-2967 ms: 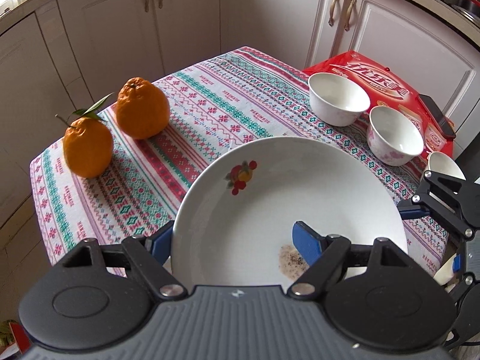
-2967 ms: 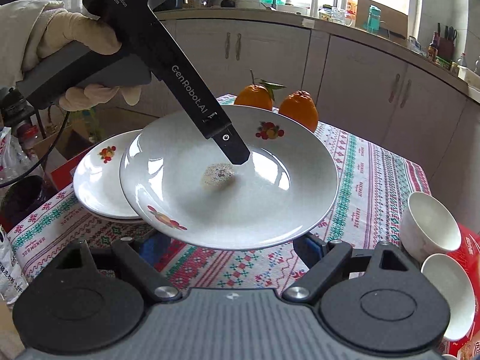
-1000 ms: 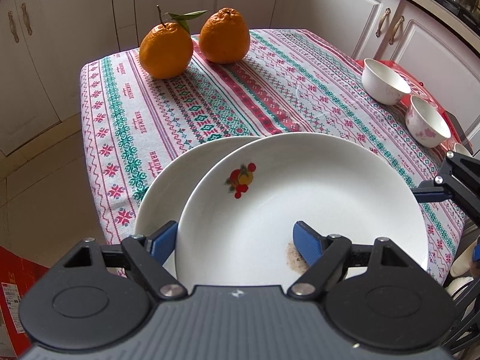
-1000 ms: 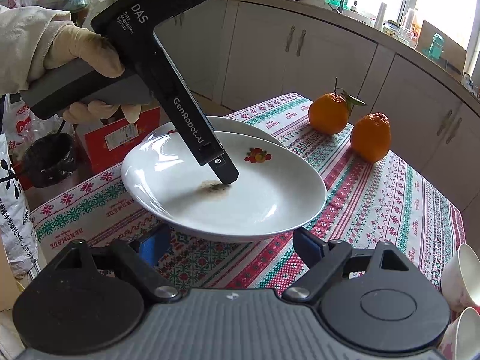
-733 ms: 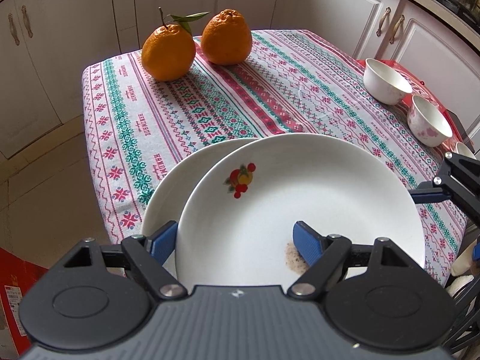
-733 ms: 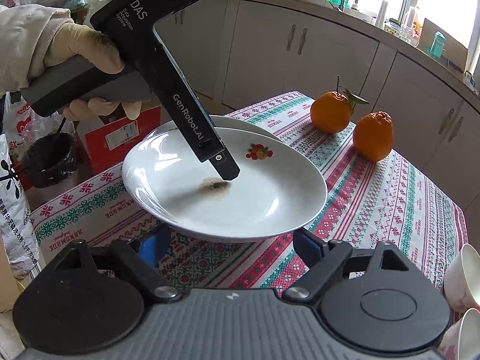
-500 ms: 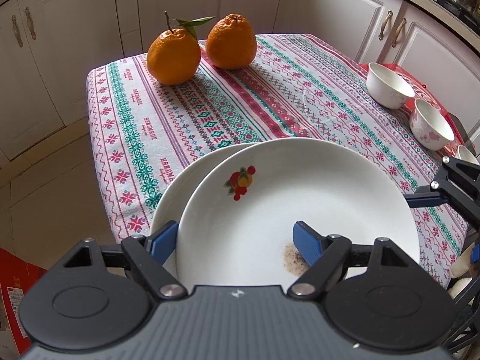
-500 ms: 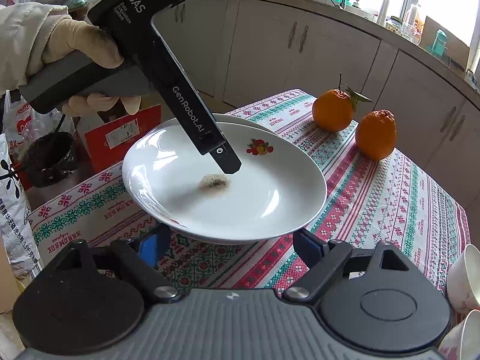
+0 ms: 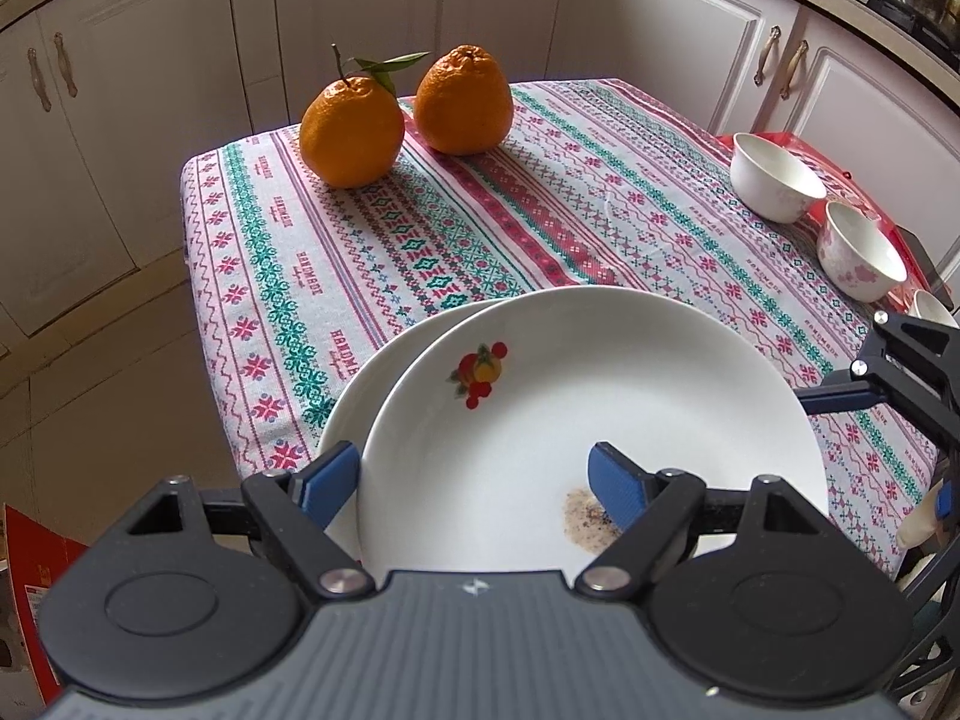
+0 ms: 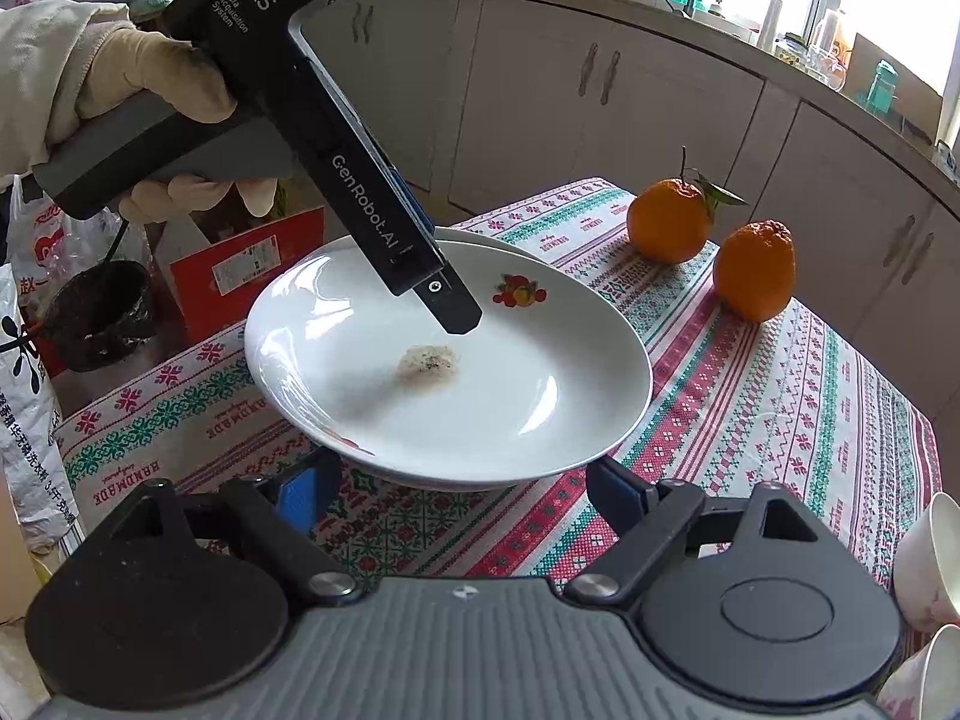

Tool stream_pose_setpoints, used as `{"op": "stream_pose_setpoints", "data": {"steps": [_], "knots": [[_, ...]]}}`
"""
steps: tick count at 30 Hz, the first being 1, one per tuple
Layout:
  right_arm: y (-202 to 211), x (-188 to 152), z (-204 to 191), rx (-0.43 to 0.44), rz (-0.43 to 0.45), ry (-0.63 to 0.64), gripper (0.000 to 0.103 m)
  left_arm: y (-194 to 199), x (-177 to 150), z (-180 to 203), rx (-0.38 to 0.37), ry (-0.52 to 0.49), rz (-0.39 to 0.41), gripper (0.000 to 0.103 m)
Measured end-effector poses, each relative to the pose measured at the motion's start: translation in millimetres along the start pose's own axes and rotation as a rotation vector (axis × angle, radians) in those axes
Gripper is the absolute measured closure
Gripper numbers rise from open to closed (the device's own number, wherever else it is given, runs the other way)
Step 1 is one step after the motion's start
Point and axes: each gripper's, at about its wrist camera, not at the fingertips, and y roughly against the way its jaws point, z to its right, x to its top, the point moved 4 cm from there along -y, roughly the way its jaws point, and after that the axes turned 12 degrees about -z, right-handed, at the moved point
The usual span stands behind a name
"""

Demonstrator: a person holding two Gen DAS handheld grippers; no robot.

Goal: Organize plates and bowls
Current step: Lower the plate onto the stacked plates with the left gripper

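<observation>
Our left gripper, jaws just widened, straddles the top plate's near rim, above a second plate. Our right gripper waits apart, empty. Two bowls stand beyond on the surface.

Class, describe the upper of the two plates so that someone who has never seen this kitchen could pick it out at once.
Find the table with the red-and-green patterned tablecloth; at the end opposite the two oranges two white plates overlap. The upper plate covers most of the lower plate. Unlike its neighbour, it shows a small fruit motif near the rim and a brownish speckled stain inside.
</observation>
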Motion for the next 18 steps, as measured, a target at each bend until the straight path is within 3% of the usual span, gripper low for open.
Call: {"op": "stream_pose_setpoints", "data": {"steps": [12, 18], "knots": [[0.1, -1.1, -0.3, 0.005, 0.005, -0.005, 0.011, 0.8, -0.6, -1.2, 0.015, 0.01, 0.018, 0.016], [6.8, -3.2, -0.9, 0.006, 0.027, -0.009, 0.006, 1.2, -1.5, 0.2, 0.045, 0.008, 0.032, 0.012]]}}
